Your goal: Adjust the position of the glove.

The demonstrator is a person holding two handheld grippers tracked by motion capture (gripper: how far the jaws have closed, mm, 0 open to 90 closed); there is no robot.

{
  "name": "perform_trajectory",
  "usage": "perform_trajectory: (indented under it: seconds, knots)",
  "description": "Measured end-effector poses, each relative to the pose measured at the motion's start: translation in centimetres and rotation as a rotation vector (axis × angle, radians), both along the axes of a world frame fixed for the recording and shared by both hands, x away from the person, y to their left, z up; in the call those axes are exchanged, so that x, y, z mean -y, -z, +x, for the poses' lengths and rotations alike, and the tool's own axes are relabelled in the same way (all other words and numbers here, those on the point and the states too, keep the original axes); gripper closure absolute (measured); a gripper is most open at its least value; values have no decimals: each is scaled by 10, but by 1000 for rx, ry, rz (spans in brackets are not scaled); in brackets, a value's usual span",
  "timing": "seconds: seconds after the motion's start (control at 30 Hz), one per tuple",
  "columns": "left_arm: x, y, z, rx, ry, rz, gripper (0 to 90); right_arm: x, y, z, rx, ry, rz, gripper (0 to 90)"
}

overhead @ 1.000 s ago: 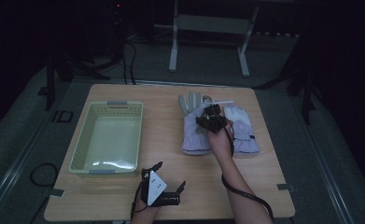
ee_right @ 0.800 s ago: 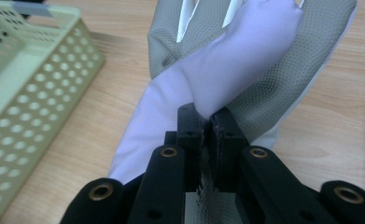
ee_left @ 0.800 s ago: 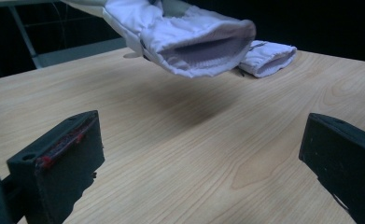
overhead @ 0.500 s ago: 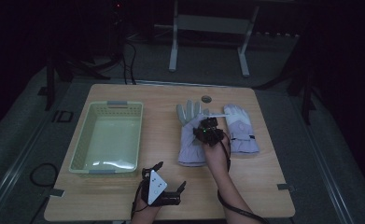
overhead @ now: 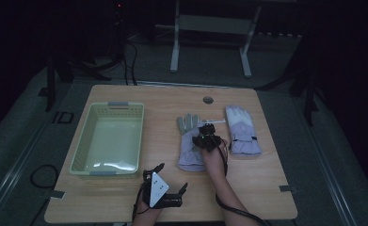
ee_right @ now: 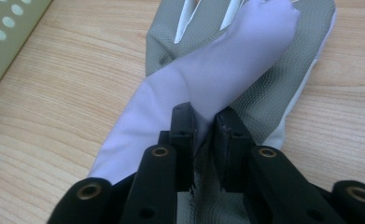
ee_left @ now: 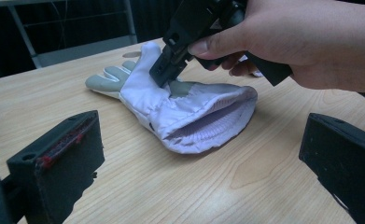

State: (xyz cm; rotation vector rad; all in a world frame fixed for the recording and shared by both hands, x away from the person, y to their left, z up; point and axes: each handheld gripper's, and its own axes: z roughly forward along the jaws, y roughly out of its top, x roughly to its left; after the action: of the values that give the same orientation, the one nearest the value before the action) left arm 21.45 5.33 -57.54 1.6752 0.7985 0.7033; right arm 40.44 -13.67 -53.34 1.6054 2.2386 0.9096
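Observation:
A lavender glove with a grey palm [overhead: 190, 149] lies flat on the table, cuff toward me, also seen close up [ee_left: 203, 116]. My right gripper [overhead: 205, 137] points down onto its middle [ee_right: 227, 70]. The right gripper [ee_right: 204, 135] has just been opening: its jaws stand a narrow gap apart, with a raised fold of lavender fabric still between them. In the left gripper view the right gripper's [ee_left: 168, 77] tip touches the glove. A second glove [overhead: 242, 129] lies just to the right. My left gripper [overhead: 172, 176] rests open near the front edge, nothing between its jaws [ee_left: 199, 163].
A pale green plastic basket [overhead: 108, 104] stands on the left half of the table; its perforated wall [ee_right: 3, 28] is close to the glove. A small round grommet [overhead: 208, 100] sits near the far edge. Metal stand legs rise behind the table.
My right hand has come down and toward me with the lavender glove, which now lies flat and apart from the second glove. The left gripper has stayed put.

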Motion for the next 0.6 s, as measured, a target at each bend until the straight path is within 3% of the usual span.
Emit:
perform_trajectory:
  seconds: [0.07,0.1,0.27,0.33,0.6]
  knots:
    - [0,0,0,0,0,0,0,0,0,1,0,-3,-4,762]
    - [0,0,0,0,2,0,0,-1,0,1,8,-9,-18,670]
    - [0,0,0,1,4,-2,0,4,-9,0,60,-21,-46,578]
    - [0,0,0,-1,3,-3,0,9,-18,-1,110,-47,-68,537]
    - [0,0,0,-1,5,-2,0,36,-57,0,175,-98,-130,484]
